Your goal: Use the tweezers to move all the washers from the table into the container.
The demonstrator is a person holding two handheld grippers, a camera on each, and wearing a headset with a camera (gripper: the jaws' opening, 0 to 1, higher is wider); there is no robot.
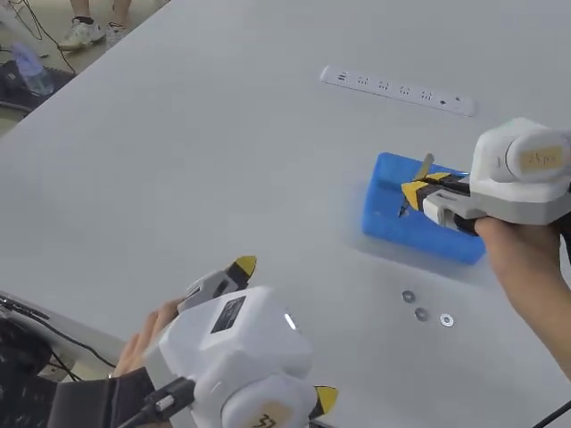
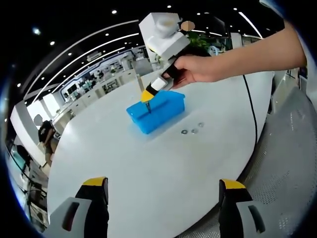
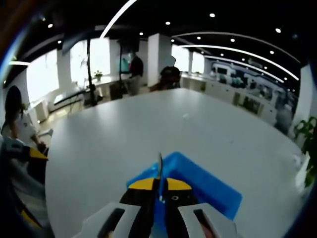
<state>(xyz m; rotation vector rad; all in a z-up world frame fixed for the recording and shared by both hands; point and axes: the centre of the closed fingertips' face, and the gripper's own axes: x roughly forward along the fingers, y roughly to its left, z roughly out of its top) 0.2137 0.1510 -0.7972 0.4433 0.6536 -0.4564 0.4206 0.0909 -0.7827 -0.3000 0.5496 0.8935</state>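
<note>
Now right claw [image 1: 415,193] clamps tweezers [image 1: 426,165] above blue container [image 1: 401,229], left claw [image 2: 163,184] spread apart

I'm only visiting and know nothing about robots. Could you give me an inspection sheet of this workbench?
Surface: pale grey table, smooth.
Job's things: blue container; three washers on the table beside it; tweezers held over the container.
Clutter: white power strip beyond the container.
Grippers: right gripper shut on the tweezers; left gripper open, holding nothing.
Cables: black cable by the table's near edge.
Surroundings: bottle and a person's shoes on the floor; ceiling lights overhead.
</note>
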